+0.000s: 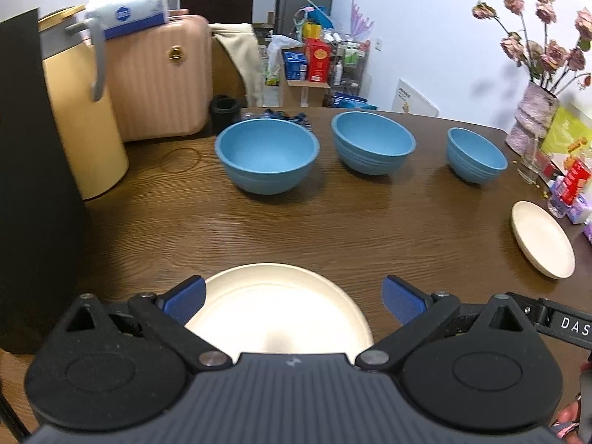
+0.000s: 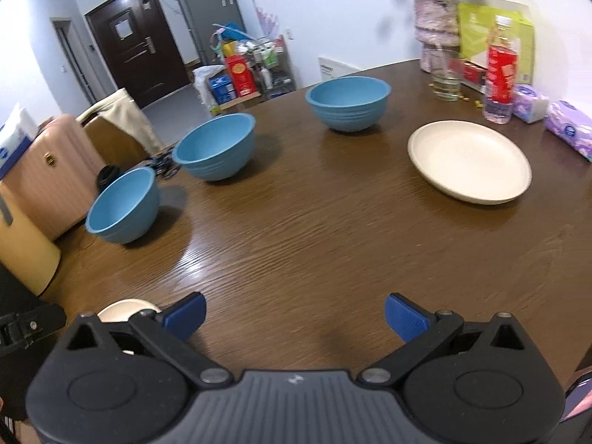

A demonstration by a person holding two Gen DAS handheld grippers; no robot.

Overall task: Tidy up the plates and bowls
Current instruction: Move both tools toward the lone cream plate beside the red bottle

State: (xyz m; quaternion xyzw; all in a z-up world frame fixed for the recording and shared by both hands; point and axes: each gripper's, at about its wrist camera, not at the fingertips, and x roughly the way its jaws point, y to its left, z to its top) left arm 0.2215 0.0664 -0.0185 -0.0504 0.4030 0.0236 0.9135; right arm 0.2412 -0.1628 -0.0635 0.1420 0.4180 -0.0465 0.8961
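Three blue bowls stand in a row on the wooden table (image 1: 333, 229): a large one (image 1: 266, 153), a middle one (image 1: 372, 140) and a small one (image 1: 475, 155). They also show in the right wrist view: large (image 2: 124, 205), middle (image 2: 214, 146), small (image 2: 347, 101). A cream plate (image 1: 277, 307) lies just below my open, empty left gripper (image 1: 294, 296); its edge shows in the right wrist view (image 2: 118, 310). A second cream plate (image 2: 468, 161) lies at the right, also in the left wrist view (image 1: 542, 238). My right gripper (image 2: 294, 316) is open and empty over bare table.
A vase of dried flowers (image 1: 532, 118), a glass (image 2: 446, 76), a red-labelled bottle (image 2: 499, 70) and tissue packs (image 2: 569, 127) crowd the table's right edge. A yellow bin (image 1: 83, 118) and a pink suitcase (image 1: 159, 77) stand beyond the left edge.
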